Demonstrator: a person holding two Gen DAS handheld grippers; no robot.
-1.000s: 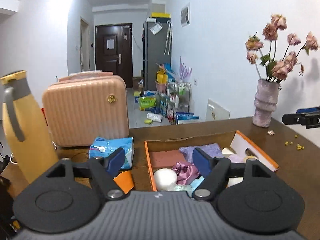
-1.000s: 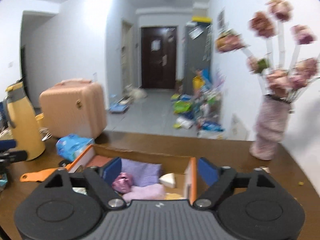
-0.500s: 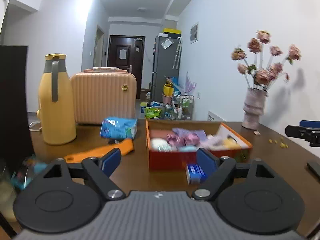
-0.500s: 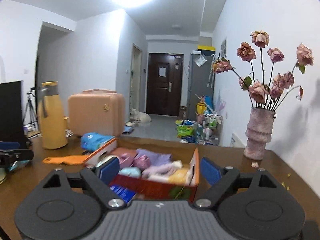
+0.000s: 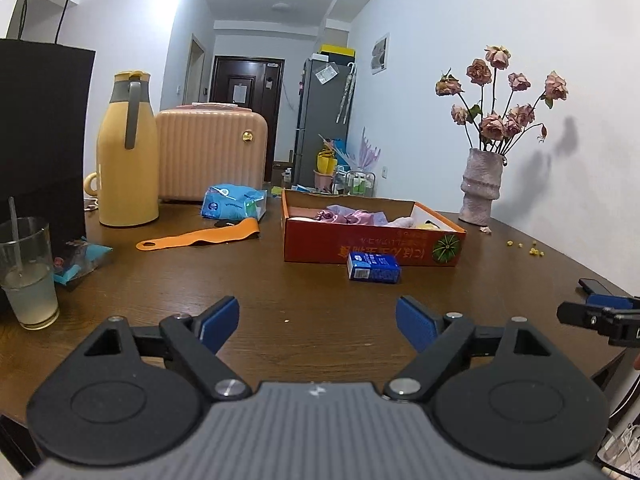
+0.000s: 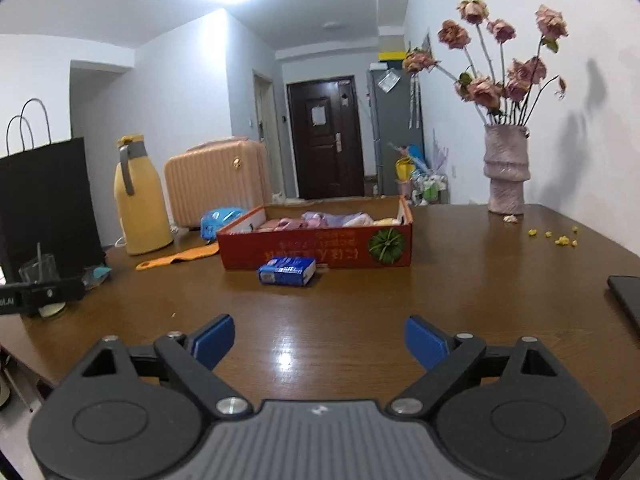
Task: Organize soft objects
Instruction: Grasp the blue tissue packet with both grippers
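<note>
An orange cardboard box [image 5: 372, 246] [image 6: 320, 248] stands in the middle of the brown table and holds several soft pink, purple and yellow items [image 5: 352, 216] [image 6: 320, 220]. A small blue packet [image 5: 374, 267] [image 6: 287, 271] lies on the table just in front of the box. My left gripper [image 5: 318, 322] is open and empty, low over the near table edge. My right gripper [image 6: 319, 338] is open and empty too, well short of the box. The right gripper's tip shows at the left wrist view's right edge [image 5: 600, 314].
A yellow thermos [image 5: 126, 152], a pink suitcase [image 5: 210, 152], a blue tissue pack [image 5: 232, 202] and an orange strap [image 5: 200, 236] lie left of the box. A glass [image 5: 28, 272] and black bag [image 5: 40, 140] stand at far left. A flower vase [image 5: 482, 186] stands at the right. A dark phone [image 6: 626, 296] lies near the right edge.
Both grippers have pulled back and down from above the box to the near table edge. The box now lies farther away; the blue packet shows in front of it.
</note>
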